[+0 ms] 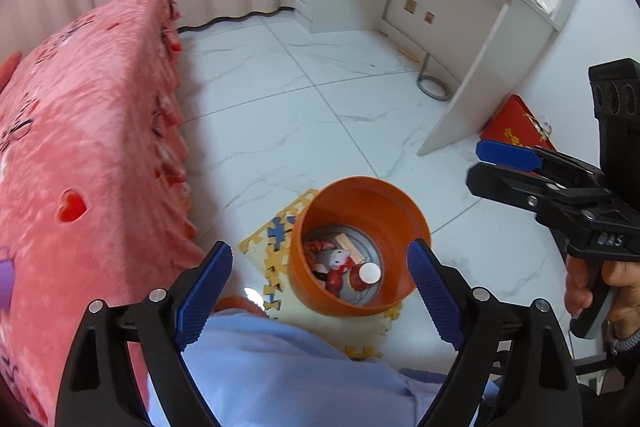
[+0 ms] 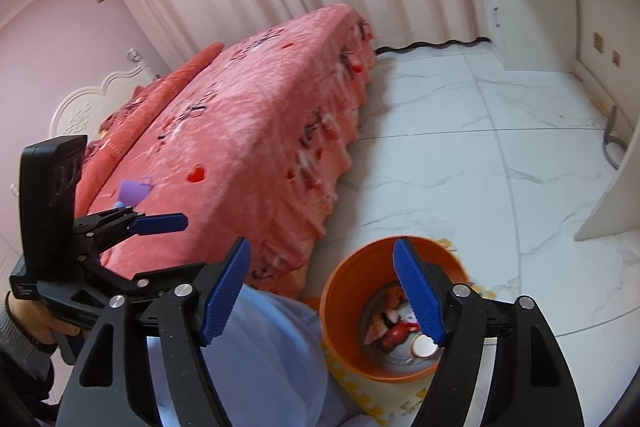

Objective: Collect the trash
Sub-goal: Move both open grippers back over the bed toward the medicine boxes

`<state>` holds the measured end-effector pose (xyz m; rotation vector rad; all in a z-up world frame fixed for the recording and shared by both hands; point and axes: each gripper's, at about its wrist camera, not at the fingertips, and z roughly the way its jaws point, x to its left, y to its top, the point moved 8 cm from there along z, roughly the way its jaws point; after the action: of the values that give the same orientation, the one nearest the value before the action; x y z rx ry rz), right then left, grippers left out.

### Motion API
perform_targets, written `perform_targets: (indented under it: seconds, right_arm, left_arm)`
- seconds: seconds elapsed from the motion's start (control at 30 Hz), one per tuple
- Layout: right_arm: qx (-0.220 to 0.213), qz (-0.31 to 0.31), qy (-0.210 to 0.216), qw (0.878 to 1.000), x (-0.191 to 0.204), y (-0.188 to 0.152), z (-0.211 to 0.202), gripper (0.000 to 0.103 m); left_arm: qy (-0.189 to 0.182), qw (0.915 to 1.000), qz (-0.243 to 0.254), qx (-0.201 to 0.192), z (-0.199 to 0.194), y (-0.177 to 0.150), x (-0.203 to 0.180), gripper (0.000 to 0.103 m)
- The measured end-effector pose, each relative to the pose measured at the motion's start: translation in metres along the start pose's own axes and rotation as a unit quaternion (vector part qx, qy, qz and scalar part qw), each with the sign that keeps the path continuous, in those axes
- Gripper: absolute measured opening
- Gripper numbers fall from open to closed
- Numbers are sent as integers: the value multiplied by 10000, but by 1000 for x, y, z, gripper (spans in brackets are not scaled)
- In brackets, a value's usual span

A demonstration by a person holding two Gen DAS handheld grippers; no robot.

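Your left gripper is spread wide and holds nothing. Your right gripper is spread wide too, and it is also empty. Both hang over the orange bin, which sits on the floor just below and ahead of the fingers, on a yellow puzzle mat.

Look down into the bin. Some trash is already in there: a red and white wrapper, a flat wooden stick and a small bottle with a white cap. So I think part of the job is done.

What is left? A purple thing lies on the pink bed, just beyond the left gripper's tip and off to the left of your right one. It may be trash, but I cannot tell what it is. A red packet leans by the desk, behind your right gripper as the left camera sees it. That could be trash too, or it may belong there.

The floor ahead looks mostly clean. You likely have one or two things still to fetch.
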<state>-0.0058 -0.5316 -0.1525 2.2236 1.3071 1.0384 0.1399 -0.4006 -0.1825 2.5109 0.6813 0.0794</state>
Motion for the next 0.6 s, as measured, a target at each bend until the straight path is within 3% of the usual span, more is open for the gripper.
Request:
perform_targets:
  seconds: [0.1, 0.37, 0.6]
  right_arm:
    - [17, -209, 179, 9996, 25, 0, -1, 75]
    - [195, -616, 680, 9956, 91, -7, 10, 75]
    - [381, -1196, 1306, 9835, 177, -18, 23, 80]
  left_arm:
    - [157, 9997, -170, -60, -15, -10, 13, 95]
    - [574, 9952, -731, -318, -66, -38, 48, 95]
    - [962, 9850, -1333, -531, -115, -80, 89, 96]
